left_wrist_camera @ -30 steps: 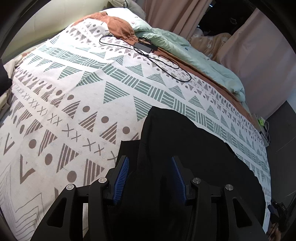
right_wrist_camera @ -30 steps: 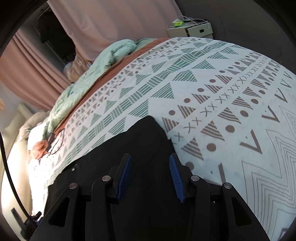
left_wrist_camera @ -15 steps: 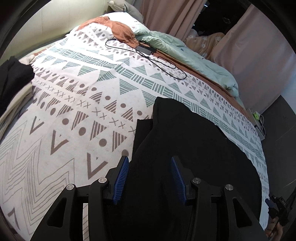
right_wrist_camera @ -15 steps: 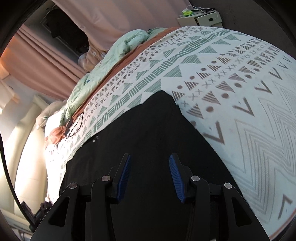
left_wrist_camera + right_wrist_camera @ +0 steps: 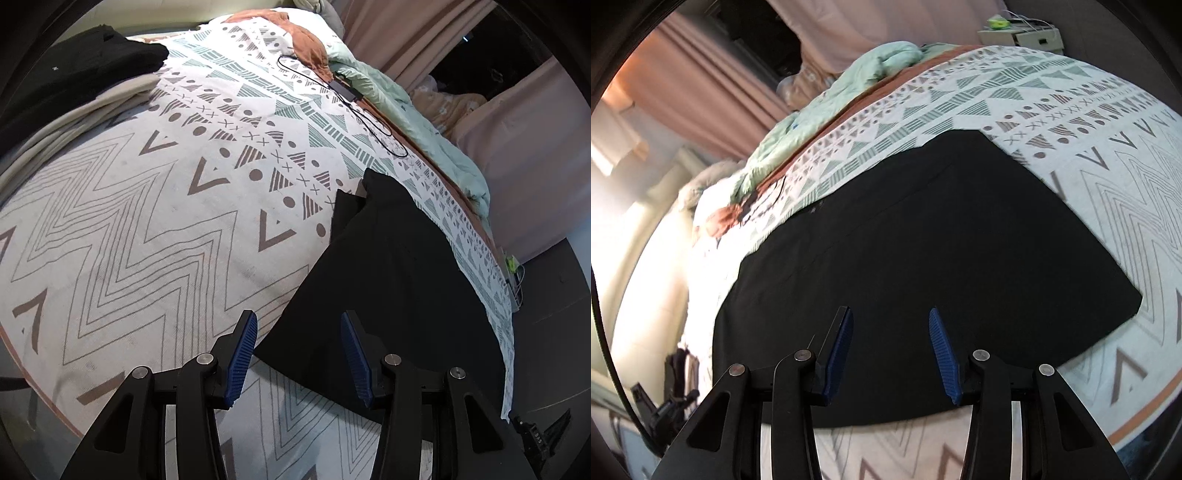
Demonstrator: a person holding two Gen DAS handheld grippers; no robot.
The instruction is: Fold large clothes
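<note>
A large black garment (image 5: 391,266) lies flat on the patterned bedspread (image 5: 147,221), folded into a broad slab; the right wrist view shows the same black garment (image 5: 923,258) filling its middle. My left gripper (image 5: 298,321) is open, hovering above the garment's near left corner, nothing between its blue pads (image 5: 242,354). My right gripper (image 5: 889,317) is also open, raised over the garment's near edge, with its blue pads (image 5: 943,354) apart and empty.
A folded stack of black and beige clothes (image 5: 74,81) sits at the bed's far left. A black charger cable (image 5: 347,92) lies on the bedspread near a mint duvet (image 5: 424,125). Pink curtains (image 5: 701,74) and a bedside table (image 5: 1019,35) stand beyond the bed.
Both grippers have pulled back and risen from the garment, which stays flat on the bed. More bedspread and the clothes stack have come into the left view.
</note>
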